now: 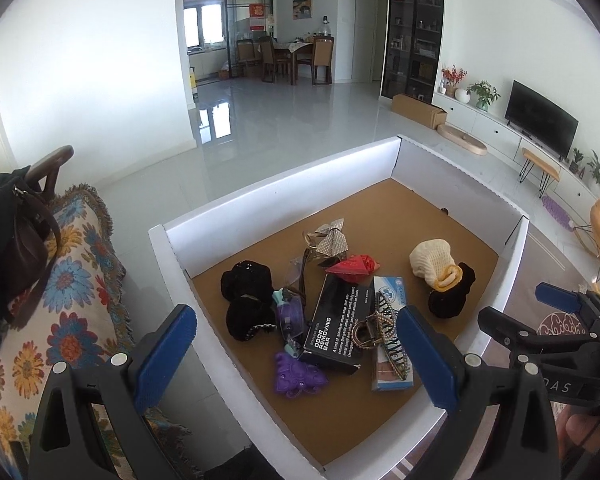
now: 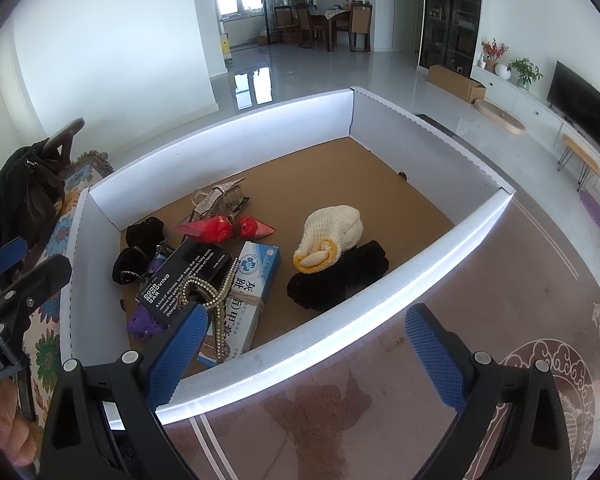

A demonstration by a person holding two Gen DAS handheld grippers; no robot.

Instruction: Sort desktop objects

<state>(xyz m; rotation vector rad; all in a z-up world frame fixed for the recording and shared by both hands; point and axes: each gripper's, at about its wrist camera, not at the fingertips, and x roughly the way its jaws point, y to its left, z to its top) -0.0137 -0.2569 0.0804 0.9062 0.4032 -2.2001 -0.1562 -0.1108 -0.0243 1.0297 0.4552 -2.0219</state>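
Objects to sort lay heaped in the white-walled tray [image 1: 284,184], on its brown cardboard floor. Seen from the left wrist view, the black soap box [image 1: 338,322] sat at the heap's centre, tilted because it rested on other items. The beaded hair claw [image 1: 384,330] lay at its 3 o'clock across the blue-white carton [image 1: 392,336]; the purple toy [image 1: 296,374] was at 7 o'clock, the black scrunchies [image 1: 246,296] at 9, the red wrapped piece [image 1: 354,266] at 12, the rhinestone bow [image 1: 330,238] beyond it. The cream knit piece [image 1: 430,262] and black velvet item [image 1: 452,294] lay apart at 2 o'clock, probably already grouped, though distortion limits certainty.

Left gripper [image 1: 296,356] hovered over the heap, fingers apart, empty. Right gripper [image 2: 300,356] hung at the tray's near wall, fingers apart, empty, over the patterned desk [image 2: 500,300].
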